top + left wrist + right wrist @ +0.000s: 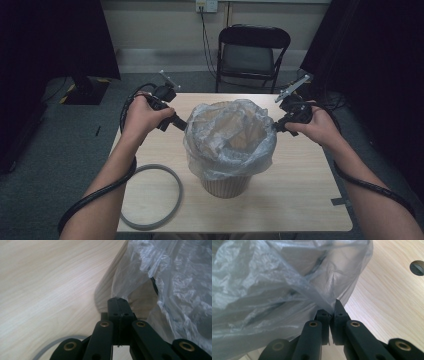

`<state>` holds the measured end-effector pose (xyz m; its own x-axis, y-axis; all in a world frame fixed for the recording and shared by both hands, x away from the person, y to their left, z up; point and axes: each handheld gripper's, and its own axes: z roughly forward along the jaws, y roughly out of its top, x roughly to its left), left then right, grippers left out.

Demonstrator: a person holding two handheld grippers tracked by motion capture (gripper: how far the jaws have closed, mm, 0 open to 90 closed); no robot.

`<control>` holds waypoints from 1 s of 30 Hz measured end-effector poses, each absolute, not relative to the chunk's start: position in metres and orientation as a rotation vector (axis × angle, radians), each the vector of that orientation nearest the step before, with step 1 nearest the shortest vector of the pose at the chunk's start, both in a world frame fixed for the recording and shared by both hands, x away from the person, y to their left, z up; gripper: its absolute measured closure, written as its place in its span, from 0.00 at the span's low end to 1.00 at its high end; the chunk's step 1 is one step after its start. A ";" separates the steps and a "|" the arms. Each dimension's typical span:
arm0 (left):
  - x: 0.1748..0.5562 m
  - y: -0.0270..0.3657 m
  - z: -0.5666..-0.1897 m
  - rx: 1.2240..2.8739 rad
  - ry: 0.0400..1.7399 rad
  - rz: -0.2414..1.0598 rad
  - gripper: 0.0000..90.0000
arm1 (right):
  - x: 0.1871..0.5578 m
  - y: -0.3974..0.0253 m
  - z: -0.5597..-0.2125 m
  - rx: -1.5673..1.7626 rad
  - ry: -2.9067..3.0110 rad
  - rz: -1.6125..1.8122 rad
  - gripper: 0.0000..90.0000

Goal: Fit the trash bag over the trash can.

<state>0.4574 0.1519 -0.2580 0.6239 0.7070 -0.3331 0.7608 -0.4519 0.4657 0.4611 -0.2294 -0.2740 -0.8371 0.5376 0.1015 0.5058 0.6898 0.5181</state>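
Note:
A tan ribbed bin (pixel 226 186) stands in the middle of the wooden table (pixel 300 200). A clear plastic bag (pixel 227 135) lines it and folds down over its rim. My left gripper (pixel 181 123) is at the bag's left edge, shut on the film; in the left gripper view the jaws pinch the bag (pixel 172 285) at the left gripper (pixel 119 300) tip. My right gripper (pixel 276 126) is at the bag's right edge. In the right gripper view the right gripper (pixel 331 309) jaws close on a fold of the bag (pixel 274 282).
A grey ring (pixel 170 197) lies flat on the table's front left, partly over the edge. A black folding chair (pixel 251 52) stands beyond the table's far side. Cables trail from both grippers along the forearms. A round hole (pixel 417 267) is in the tabletop.

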 end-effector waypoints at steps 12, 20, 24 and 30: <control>0.447 0.152 -0.260 2.323 1.049 -0.015 0.48 | 0.455 -0.228 -0.273 0.877 2.844 0.814 0.97; 0.461 0.139 -0.271 2.315 1.000 -0.164 0.84 | 0.459 -0.224 -0.274 0.867 2.852 0.816 0.97; 0.465 0.141 -0.265 2.281 1.121 -0.122 0.99 | 0.462 -0.225 -0.273 0.874 2.842 0.836 0.97; 0.483 0.148 -0.267 2.247 1.275 0.011 1.00 | 0.464 -0.221 -0.273 0.872 2.831 0.847 0.97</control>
